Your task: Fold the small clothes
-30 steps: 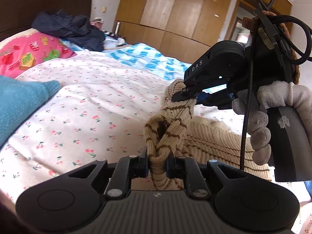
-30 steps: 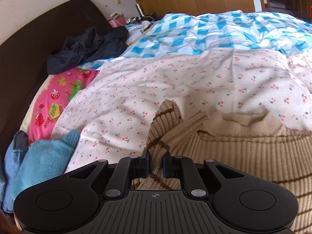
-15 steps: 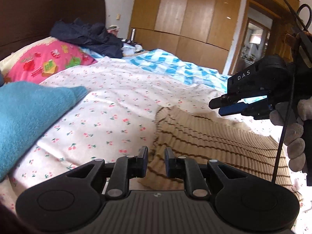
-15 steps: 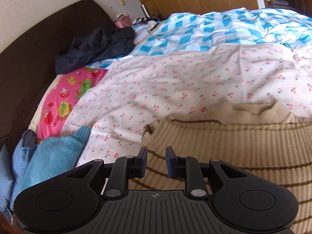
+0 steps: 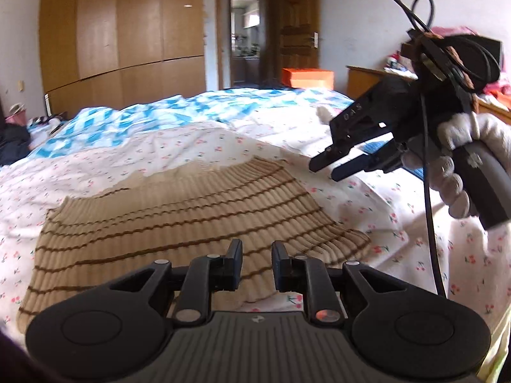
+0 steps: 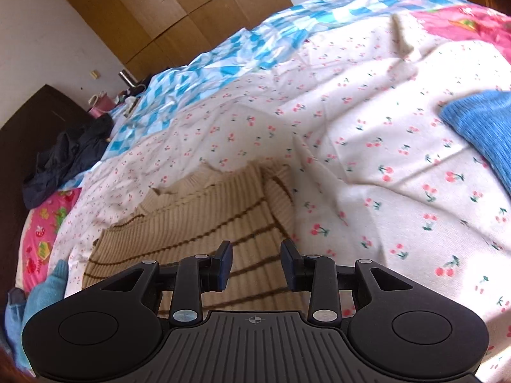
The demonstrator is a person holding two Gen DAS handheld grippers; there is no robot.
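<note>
Cherry-print bedsheet [image 5: 198, 146] carries the tan striped sweater [image 5: 166, 223], now lying flat mid-bed. Left gripper [image 5: 255, 257] let go of the bunched sleeve it pinched 1 s ago, jaws narrowly apart over the sweater's near hem. Right gripper [image 6: 255, 260], body lettering too blurred to read, also released, jaws parted wider above the sweater's right edge.

A white cotton bedspread printed with small red cherries [image 6: 367, 134] covers most of the bed. Beyond it lies a blue-and-white checked quilt [image 5: 153, 118], rumpled. A heap of dark navy clothing [image 6: 70, 156] sits against the dark brown headboard [image 6: 28, 118], near a bright pink cartoon-print pillow [image 6: 41, 223]. Tall wooden wardrobe doors [image 5: 127, 32] line the far wall beside an open doorway [image 5: 244, 38], and an orange box [image 5: 306, 78] stands past the bed's end.
</note>
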